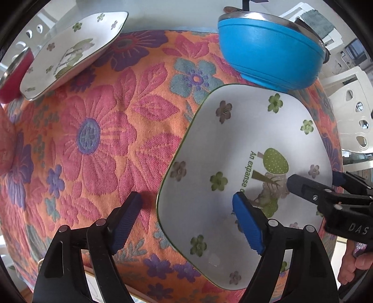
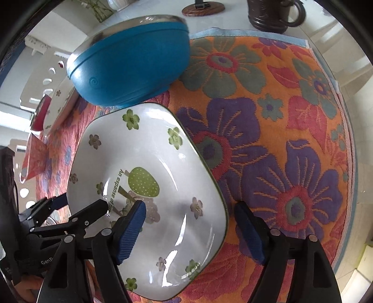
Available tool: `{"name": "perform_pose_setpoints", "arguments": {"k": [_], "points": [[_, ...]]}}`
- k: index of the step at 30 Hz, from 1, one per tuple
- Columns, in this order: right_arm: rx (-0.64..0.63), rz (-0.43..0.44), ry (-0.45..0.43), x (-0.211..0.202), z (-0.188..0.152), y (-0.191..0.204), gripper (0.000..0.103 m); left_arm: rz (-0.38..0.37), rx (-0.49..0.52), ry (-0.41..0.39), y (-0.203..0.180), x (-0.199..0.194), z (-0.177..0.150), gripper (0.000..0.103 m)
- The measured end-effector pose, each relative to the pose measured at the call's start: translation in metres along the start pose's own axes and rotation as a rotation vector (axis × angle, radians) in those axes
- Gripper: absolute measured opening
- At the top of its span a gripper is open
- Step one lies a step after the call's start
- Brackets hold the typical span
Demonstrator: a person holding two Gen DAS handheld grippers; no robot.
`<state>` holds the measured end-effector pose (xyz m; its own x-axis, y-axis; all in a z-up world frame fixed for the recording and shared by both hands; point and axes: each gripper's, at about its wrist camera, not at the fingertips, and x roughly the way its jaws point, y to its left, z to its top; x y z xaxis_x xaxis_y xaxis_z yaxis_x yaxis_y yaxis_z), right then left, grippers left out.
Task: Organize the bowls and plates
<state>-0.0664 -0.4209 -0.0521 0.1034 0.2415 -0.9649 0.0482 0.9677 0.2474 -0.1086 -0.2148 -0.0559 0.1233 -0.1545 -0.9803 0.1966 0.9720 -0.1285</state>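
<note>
Left gripper (image 1: 186, 221): jaws spread wide and straddling the left rim of the near white square plate (image 1: 233, 144); one blue pad sits over the plate's face, the other over the floral cloth (image 1: 93, 139). Neither pad presses the rim as far as can be seen. Nothing pinched.

Right gripper (image 2: 190, 223): jaws likewise spread, straddling the same plate's right rim, left pad above the printed tree motif, right pad over the cloth. No grip visible. Each gripper shows in the other's view at the plate's opposite edge.

The plate lies flat on the cloth, printed with green and mauve flowers, a dotted green tree and the words "An expanse of".

Blue bowl (image 1: 270, 51), steel-lined, stands just beyond the plate's far edge, touching or nearly so; cannot tell which.

Second matching square plate (image 1: 70, 51) at far left, well apart from the first, with a red bowl (image 1: 14, 77) beside it.

Dark brown mug (image 2: 270, 14) and round wooden coaster (image 2: 202, 9) stand beyond the cloth's far edge.
</note>
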Motion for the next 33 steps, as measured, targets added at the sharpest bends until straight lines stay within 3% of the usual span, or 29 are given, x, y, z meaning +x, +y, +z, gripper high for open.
{"name": "perform_pose_setpoints", "arguments": {"k": [4, 8, 11, 18, 33], "points": [[-0.032, -0.027, 0.004, 0.005, 0.003, 0.011, 0.077, -0.014, -0.002, -0.002, 0.003, -0.001, 0.001, 0.074], [-0.067, 0.001, 0.001, 0.008, 0.005, 0.025, 0.074, -0.034, 0.045, -0.034, -0.006, -0.005, 0.001, 0.061], [-0.066, -0.005, 0.001, 0.011, 0.006, 0.028, 0.074, -0.038, 0.053, -0.036, -0.01, -0.006, 0.001, 0.061], [-0.087, 0.078, 0.012, 0.011, 0.002, 0.03, 0.074, -0.08, 0.074, -0.022, -0.004, -0.011, 0.003, 0.059], [-0.15, 0.179, -0.006, -0.011, -0.027, 0.058, 0.073, -0.051, 0.018, -0.126, 0.036, -0.067, -0.027, 0.059]]}}
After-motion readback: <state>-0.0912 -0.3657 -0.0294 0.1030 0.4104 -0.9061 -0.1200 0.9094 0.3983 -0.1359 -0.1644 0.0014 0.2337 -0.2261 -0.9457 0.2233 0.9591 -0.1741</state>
